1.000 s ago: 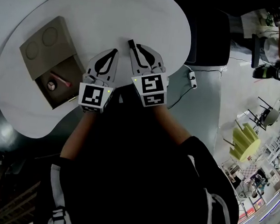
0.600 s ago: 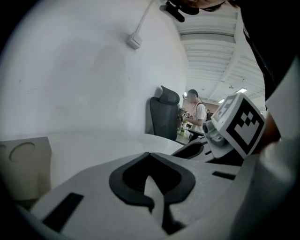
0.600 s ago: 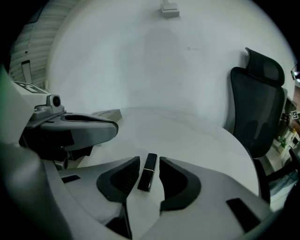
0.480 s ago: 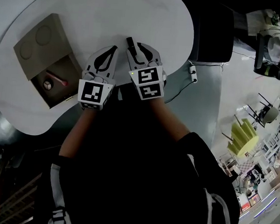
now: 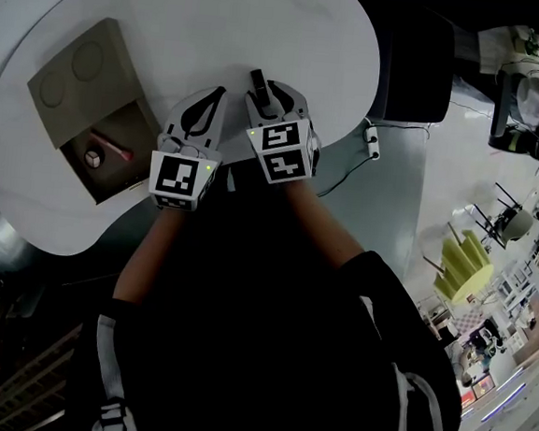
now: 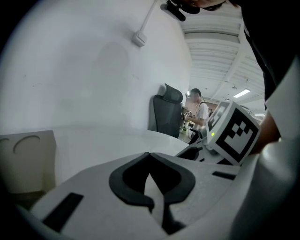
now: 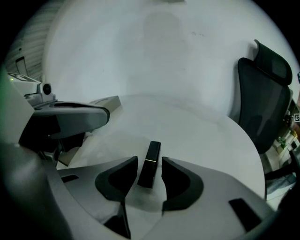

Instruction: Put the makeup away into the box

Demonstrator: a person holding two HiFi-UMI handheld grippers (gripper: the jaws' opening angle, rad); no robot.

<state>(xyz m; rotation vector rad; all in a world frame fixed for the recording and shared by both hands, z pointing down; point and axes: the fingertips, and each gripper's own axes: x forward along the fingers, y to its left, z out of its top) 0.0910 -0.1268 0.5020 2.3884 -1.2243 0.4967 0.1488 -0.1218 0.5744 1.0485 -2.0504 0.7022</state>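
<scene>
A black lipstick tube (image 7: 149, 165) with a thin gold band lies on the white table (image 5: 192, 25); it also shows in the head view (image 5: 259, 79). My right gripper (image 7: 149, 161) straddles it; its jaws have just been opening, and a narrow gap shows on each side of the tube. My left gripper (image 5: 218, 95) hovers shut and empty just left of the right gripper (image 5: 264, 93). In the left gripper view the left gripper (image 6: 150, 157) has its tips touching. The tan box (image 5: 75, 85) lies to the left, its open compartment holding a pink stick (image 5: 116, 152) and a small round item (image 5: 93, 158).
A black office chair (image 5: 414, 63) stands beyond the table's right edge, seen too in the right gripper view (image 7: 267, 93). A white power strip (image 5: 373, 149) lies on the floor nearby. The box's lid (image 6: 28, 157) shows at the left. A person (image 6: 200, 111) stands far off.
The right gripper has sunk toward the table and tipped further down. Its jaws have parted from the lipstick tube, which now lies on the table. The left gripper has dropped slightly.
</scene>
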